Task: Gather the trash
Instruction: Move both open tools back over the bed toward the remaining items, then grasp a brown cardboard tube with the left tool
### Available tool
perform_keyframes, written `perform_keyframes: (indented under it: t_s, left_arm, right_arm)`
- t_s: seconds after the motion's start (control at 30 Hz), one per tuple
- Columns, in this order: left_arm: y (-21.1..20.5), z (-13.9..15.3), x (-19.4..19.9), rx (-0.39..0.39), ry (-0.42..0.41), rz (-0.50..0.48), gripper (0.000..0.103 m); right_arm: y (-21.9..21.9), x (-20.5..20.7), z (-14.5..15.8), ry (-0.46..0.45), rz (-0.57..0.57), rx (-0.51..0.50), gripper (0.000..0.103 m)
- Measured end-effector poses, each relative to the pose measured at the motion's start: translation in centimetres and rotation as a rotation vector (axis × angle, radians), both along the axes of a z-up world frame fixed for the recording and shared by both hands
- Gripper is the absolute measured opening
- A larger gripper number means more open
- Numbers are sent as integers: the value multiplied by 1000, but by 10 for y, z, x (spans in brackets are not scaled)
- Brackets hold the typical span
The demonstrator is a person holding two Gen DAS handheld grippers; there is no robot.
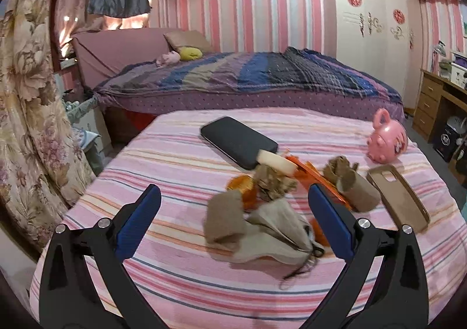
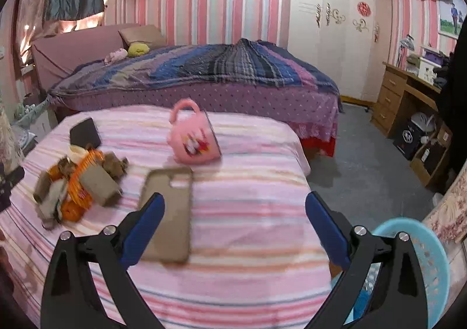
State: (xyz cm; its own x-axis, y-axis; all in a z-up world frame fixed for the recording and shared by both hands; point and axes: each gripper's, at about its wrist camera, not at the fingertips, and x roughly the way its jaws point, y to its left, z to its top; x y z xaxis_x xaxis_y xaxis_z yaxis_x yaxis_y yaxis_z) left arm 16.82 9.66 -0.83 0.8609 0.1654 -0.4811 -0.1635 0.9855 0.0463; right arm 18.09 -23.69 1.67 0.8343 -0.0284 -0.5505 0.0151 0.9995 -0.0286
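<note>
Brown cardboard trash pile lies on striped bench, beside phone case. Left gripper and right gripper are seen spread wide, empty.

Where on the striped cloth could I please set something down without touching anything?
Bare striped cloth lies right of the phone case and below the pink mug, and at the near left edge. The trash pile beside the black phone is crowded.
</note>
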Motion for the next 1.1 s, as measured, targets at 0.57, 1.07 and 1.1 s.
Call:
perform_keyframes:
  t_s: [0.57,1.07,1.1]
  left_arm:
    - [34,-12,11,-21,70,5,98]
    - [52,-56,46,-178,230,-42,98]
    - [50,-57,48,-179,231,-43,97]
  right_arm:
    - [43,28,-12,-2,34,-41,98]
    - [42,36,-39,56,-19,-75,98]
    - [44,37,-41,56,-21,-89,98]
